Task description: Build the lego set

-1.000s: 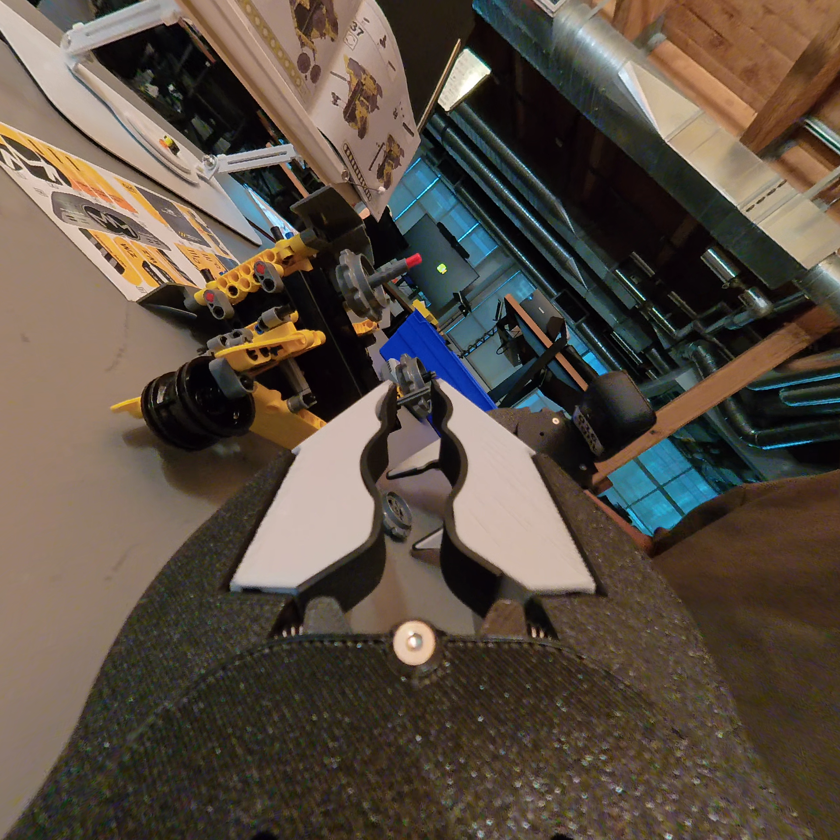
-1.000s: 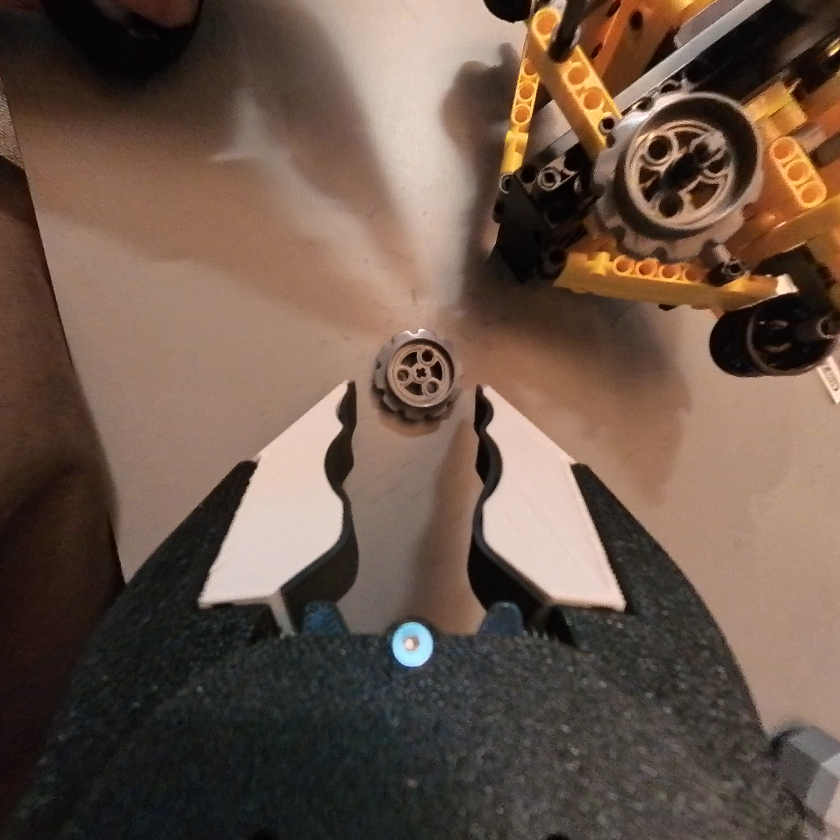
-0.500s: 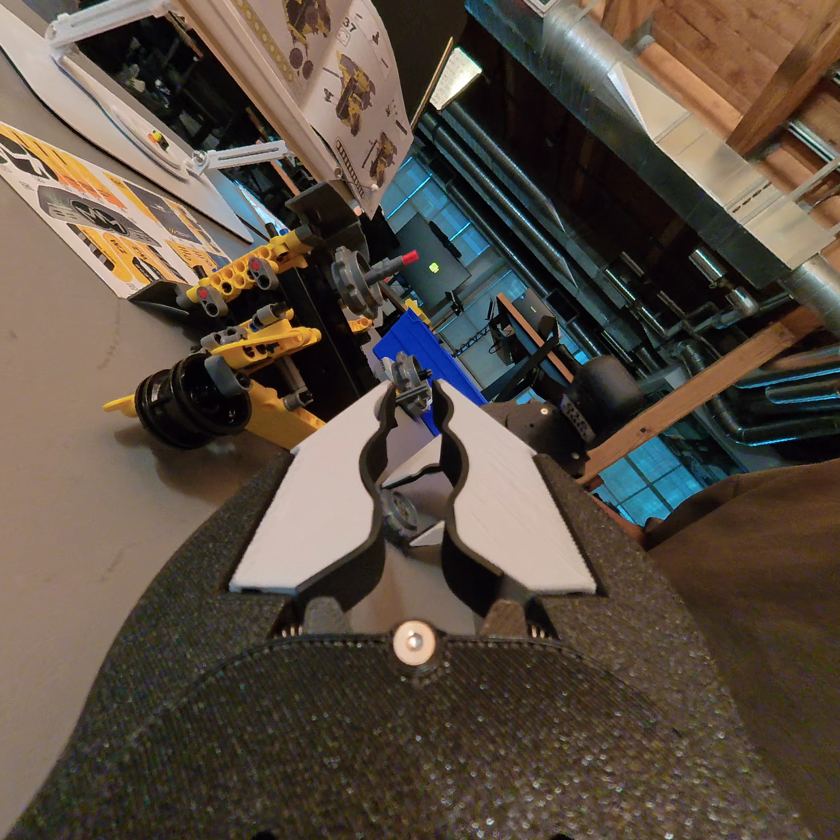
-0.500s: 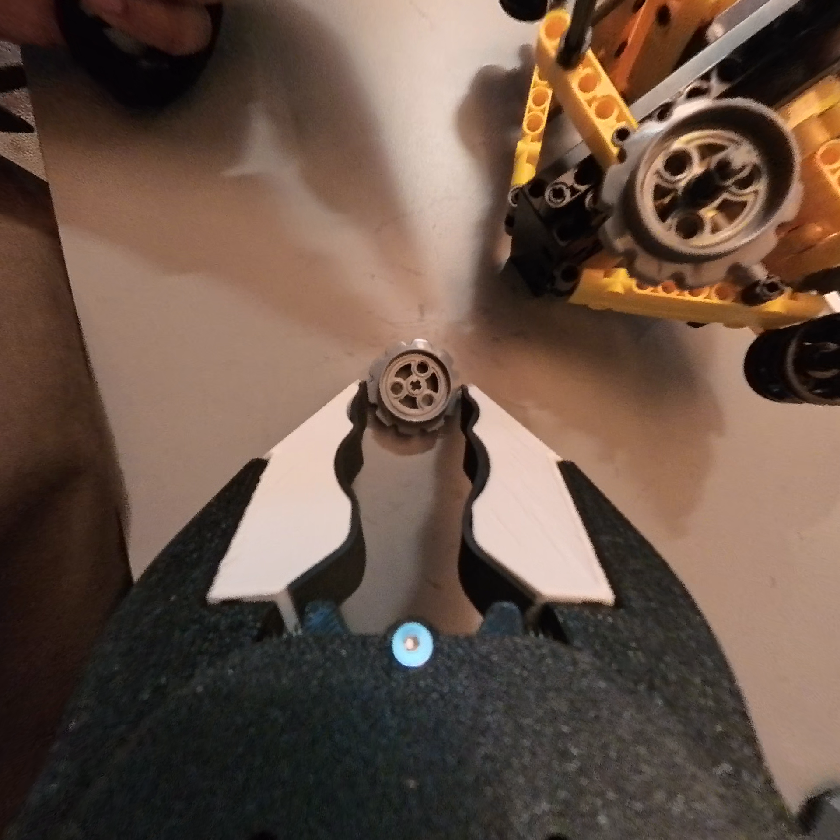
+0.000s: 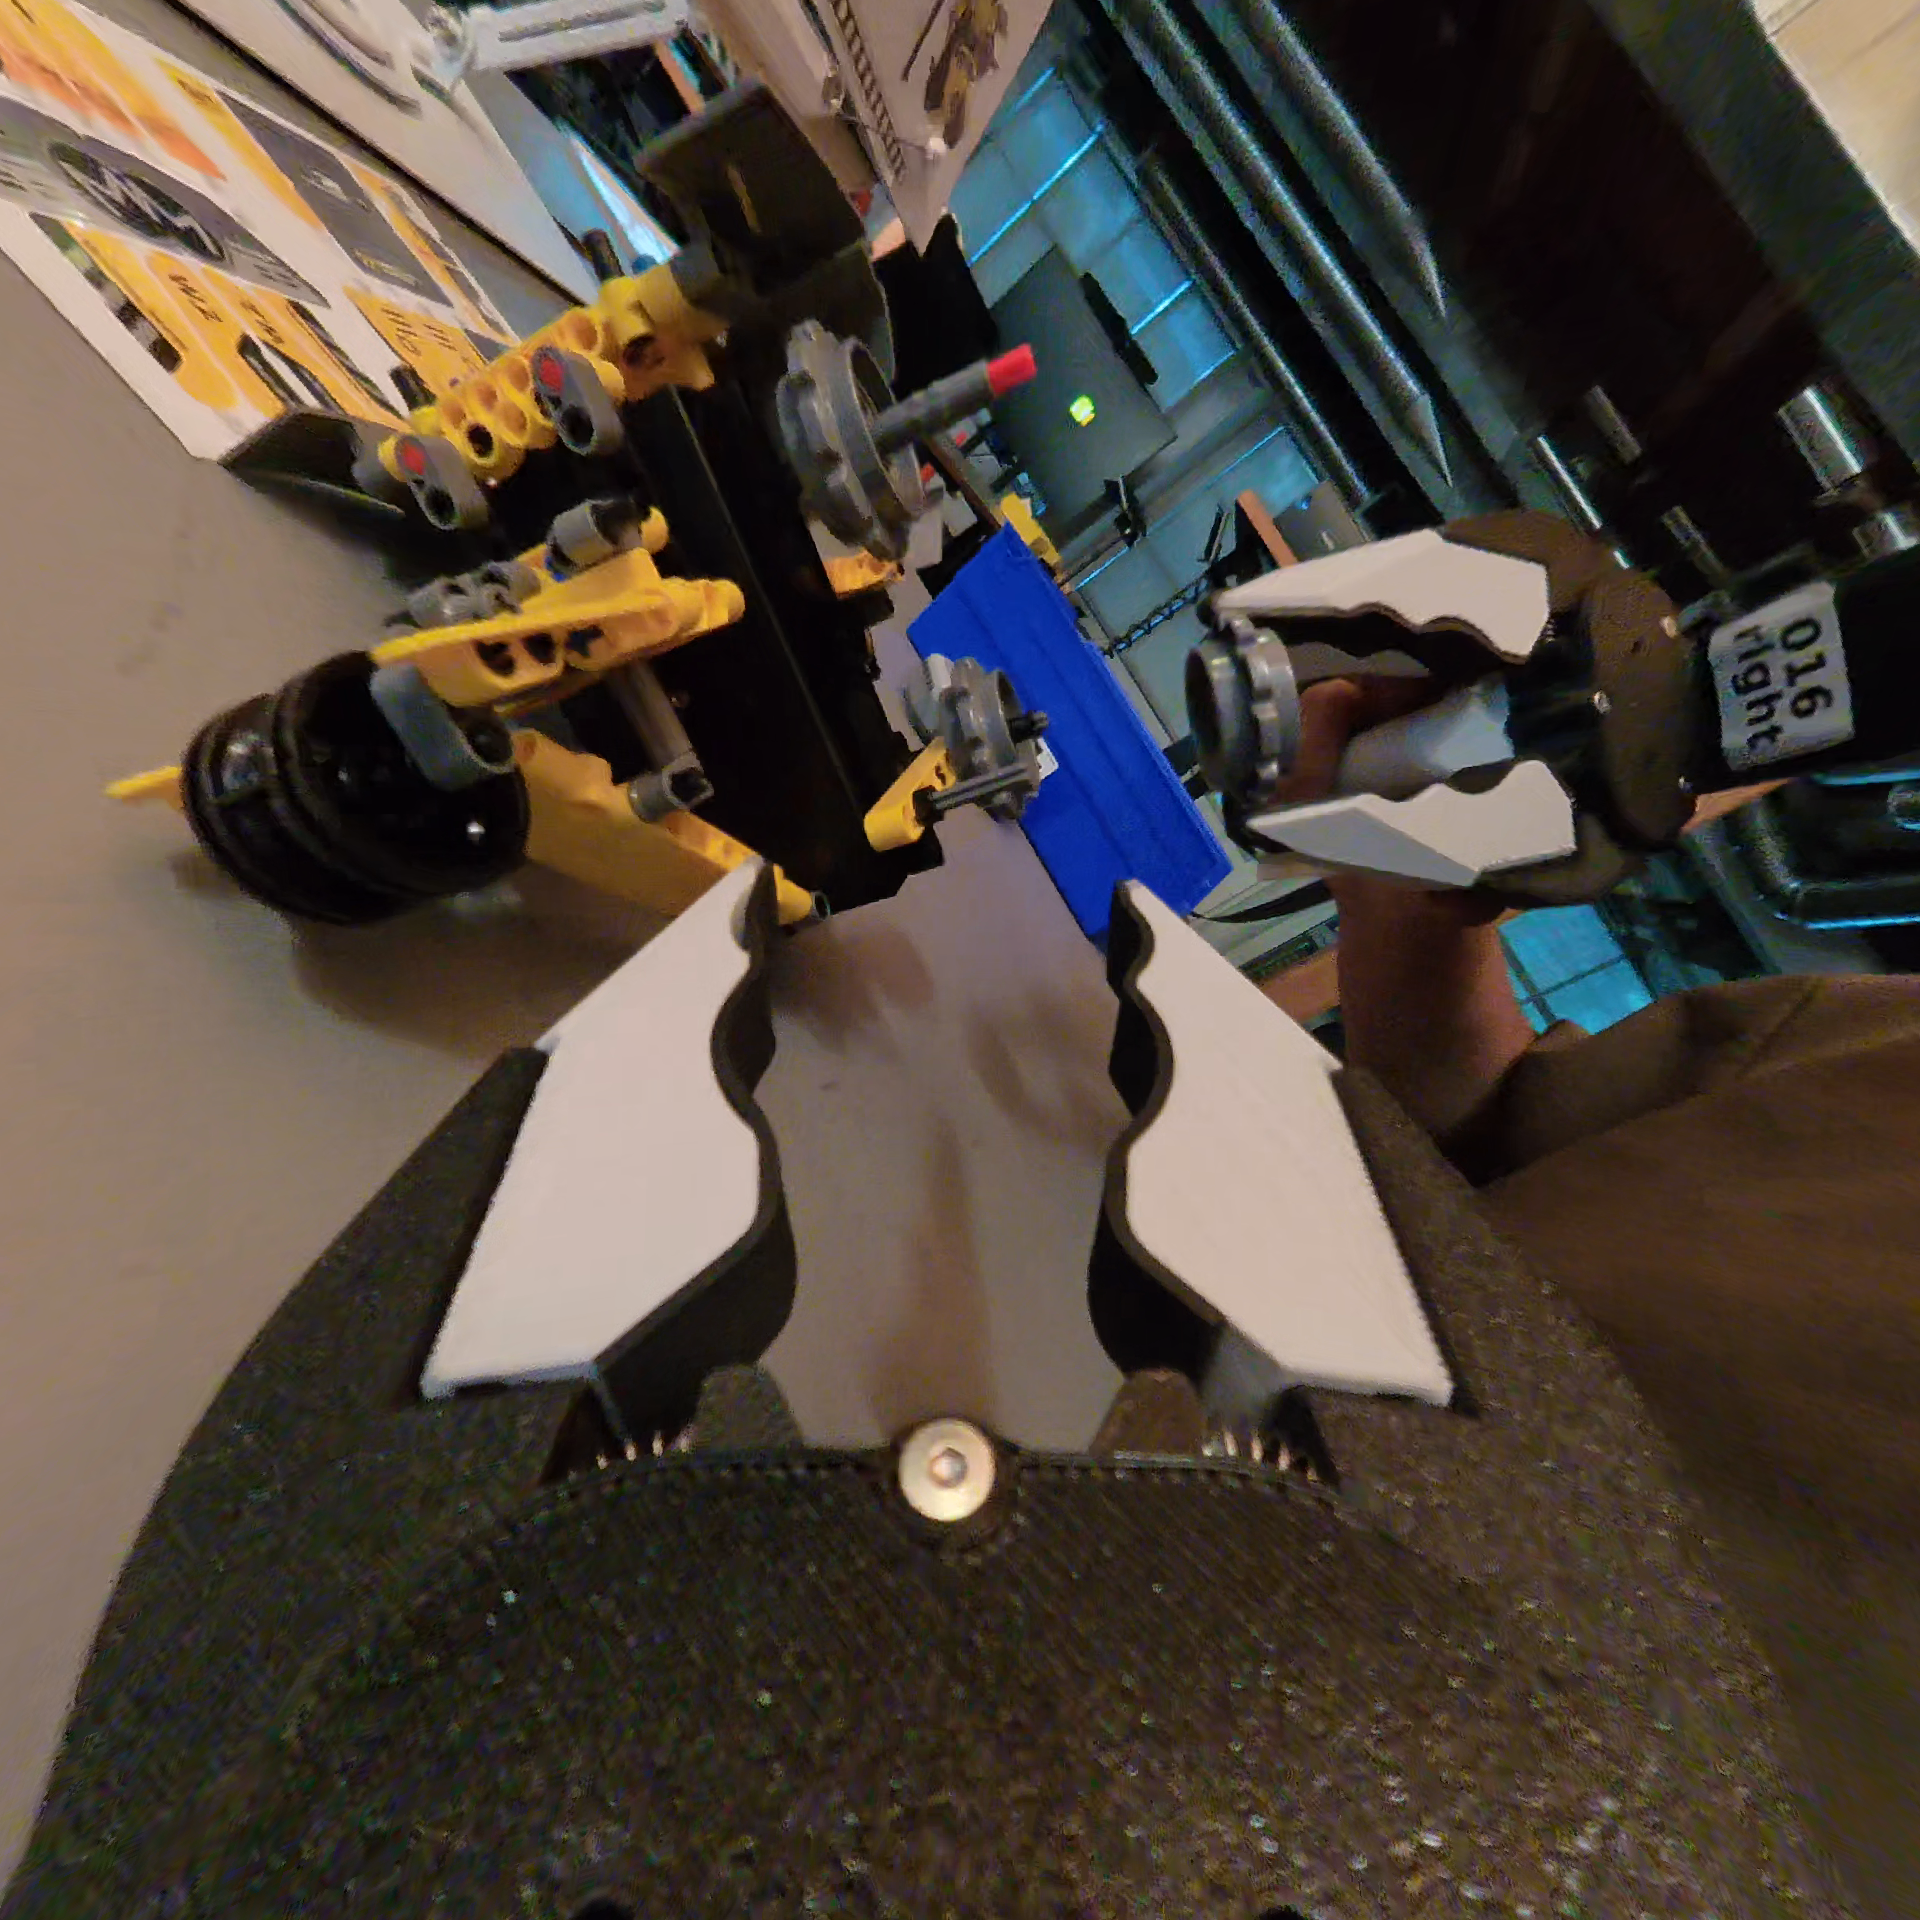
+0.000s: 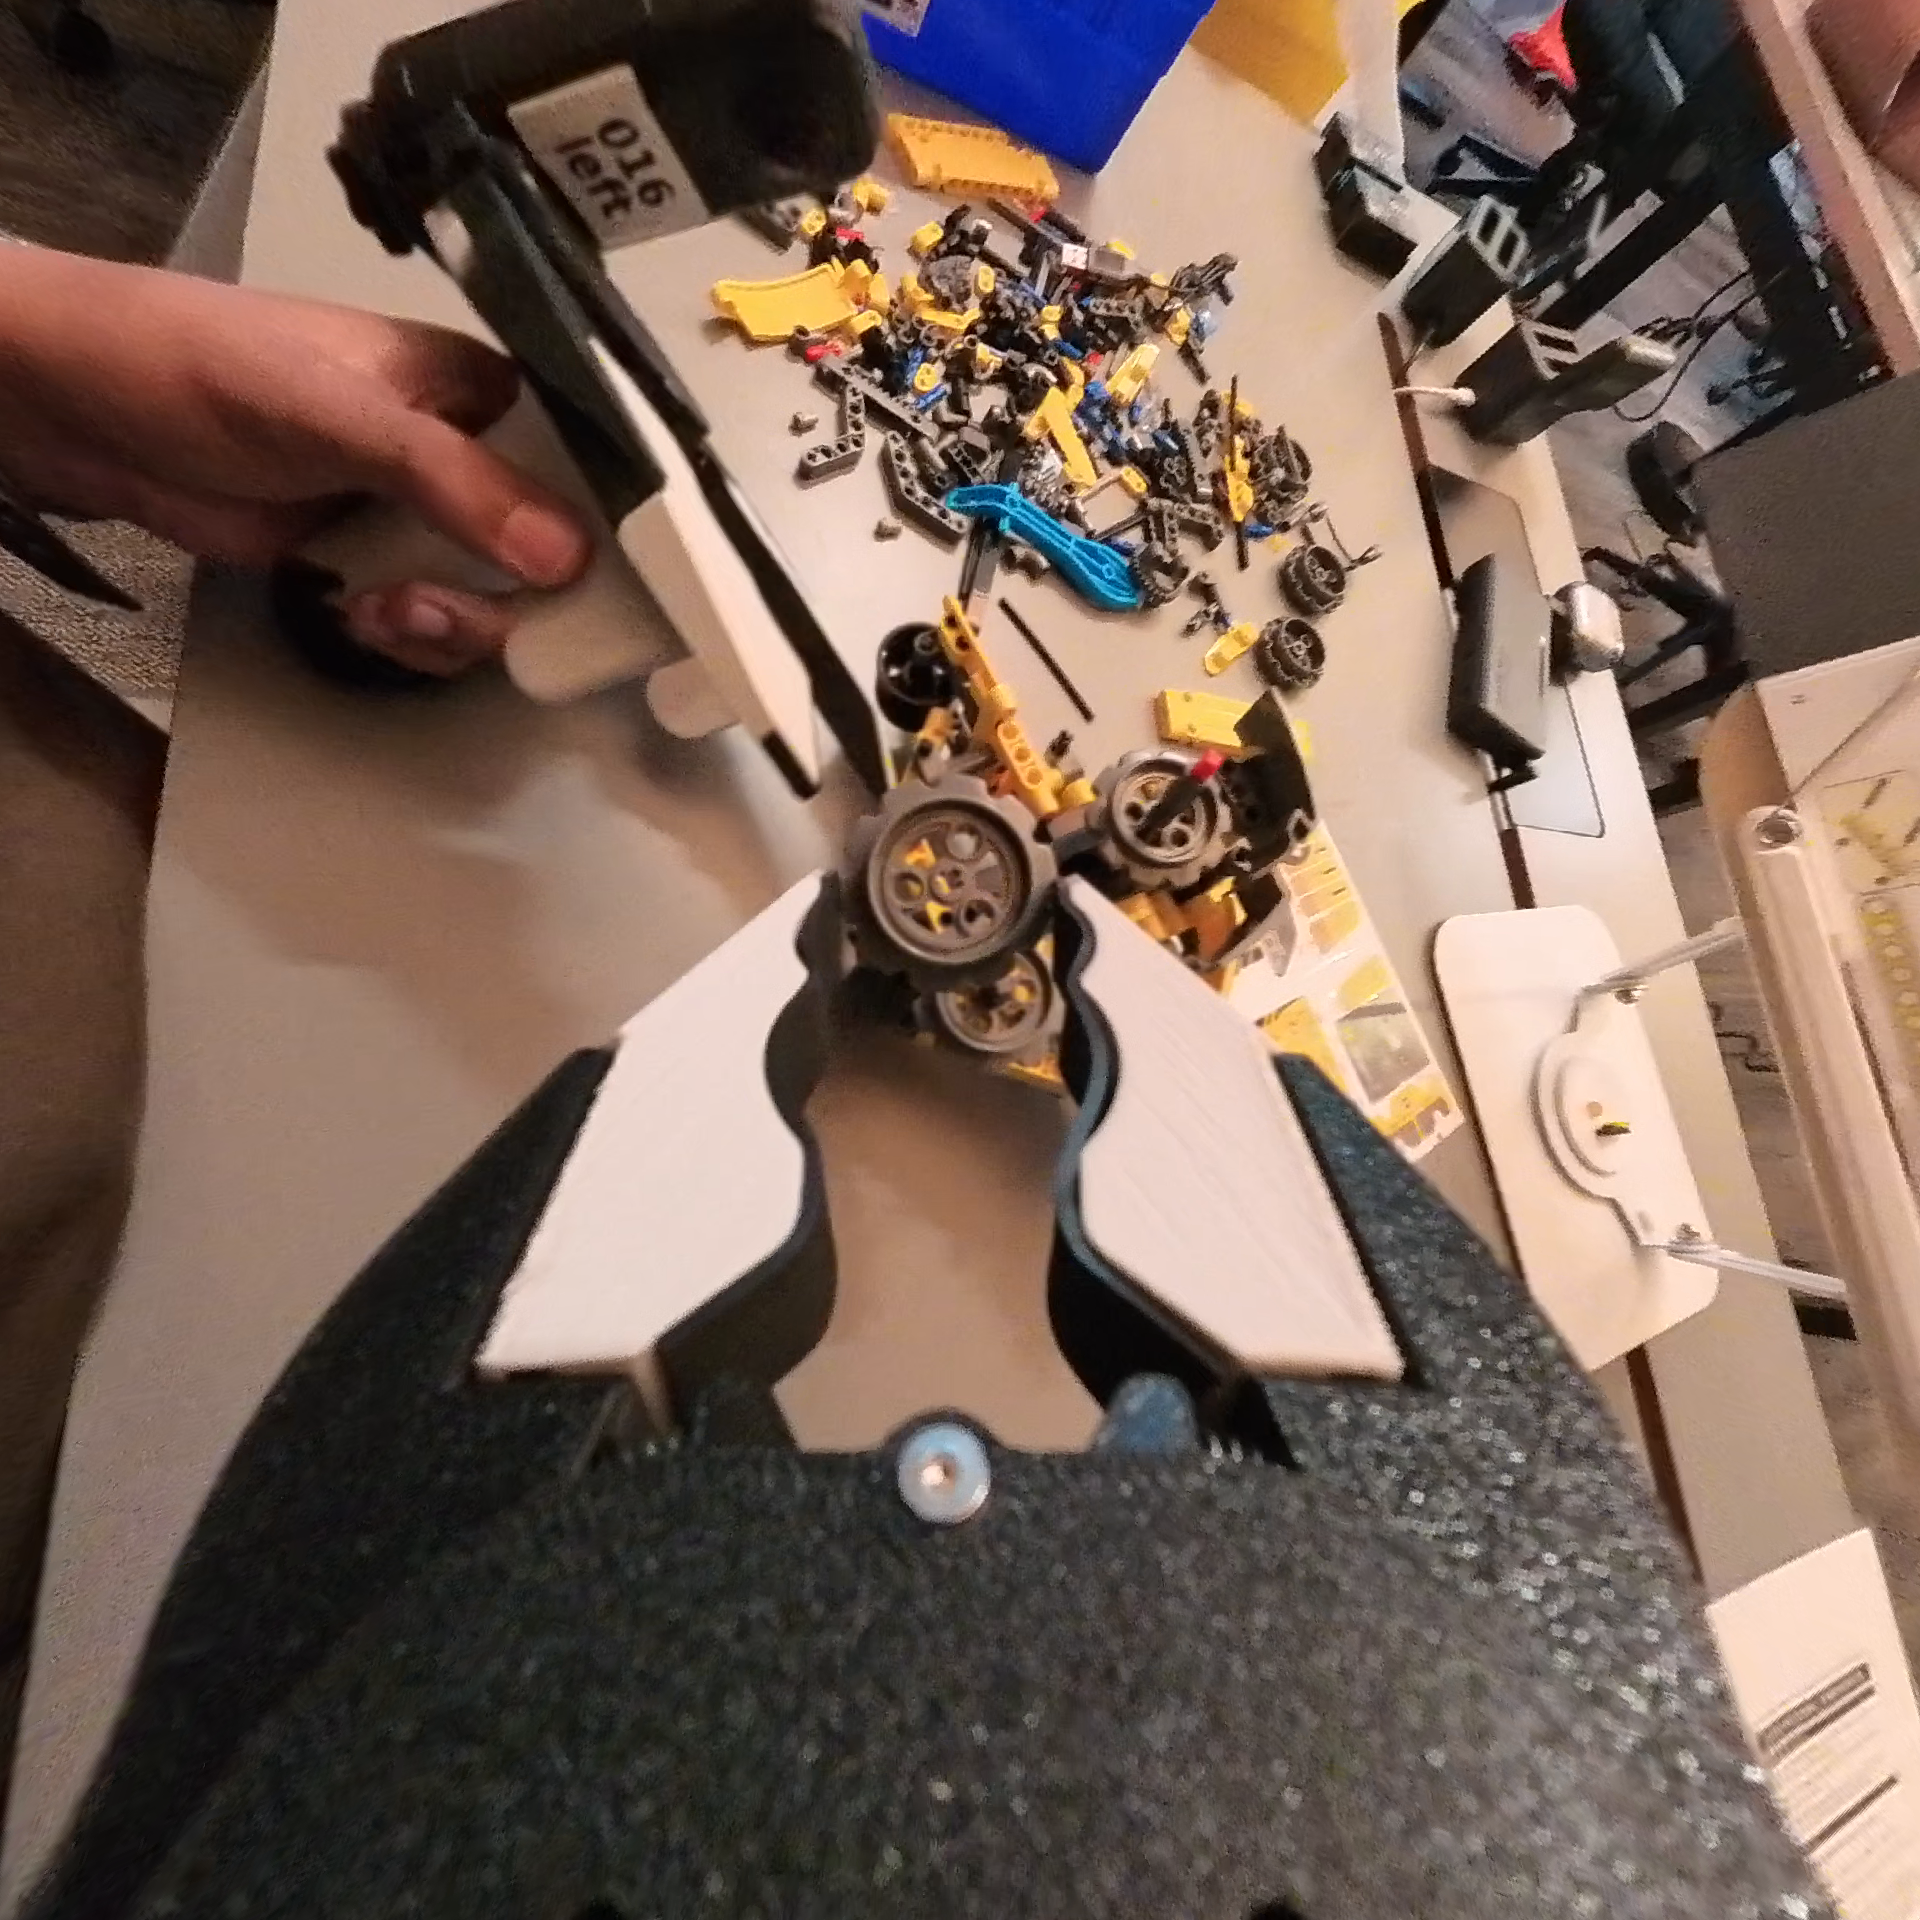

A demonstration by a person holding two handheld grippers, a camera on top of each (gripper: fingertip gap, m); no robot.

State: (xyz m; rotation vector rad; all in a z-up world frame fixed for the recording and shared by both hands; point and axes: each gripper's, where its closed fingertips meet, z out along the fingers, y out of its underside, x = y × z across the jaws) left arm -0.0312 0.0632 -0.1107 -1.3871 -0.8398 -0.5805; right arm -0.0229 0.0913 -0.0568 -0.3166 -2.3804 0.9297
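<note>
1. Presently the right claw (image 6: 945, 900) is gripping a grey gear (image 6: 943, 881) by its toothed rim, its jaws narrowed onto it. It is holding the gear in the air, off the bench (image 6: 436, 935).
2. The left claw (image 5: 940, 894) is standing wide and empty, low over the bench. Its left fingertip (image 5: 750, 896) is lying just beside the yellow-black model (image 5: 727, 644); I cannot tell if they are touching.
3. The model is sitting on the bench, carrying a large gear (image 5: 842, 447) on an axle and a small gear (image 5: 982, 727) lower down, with a blue bin (image 5: 1060, 727) behind.
4. A hand (image 6: 260, 436) is gripping the left claw's handle, and a heap of loose parts (image 6: 1039, 343) is lying farther back.
5. From the right wrist, the held gear is covering part of the model, so the gap between them is hard to judge. The gear's far face is hidden, and motion blur is softening both views.
</note>
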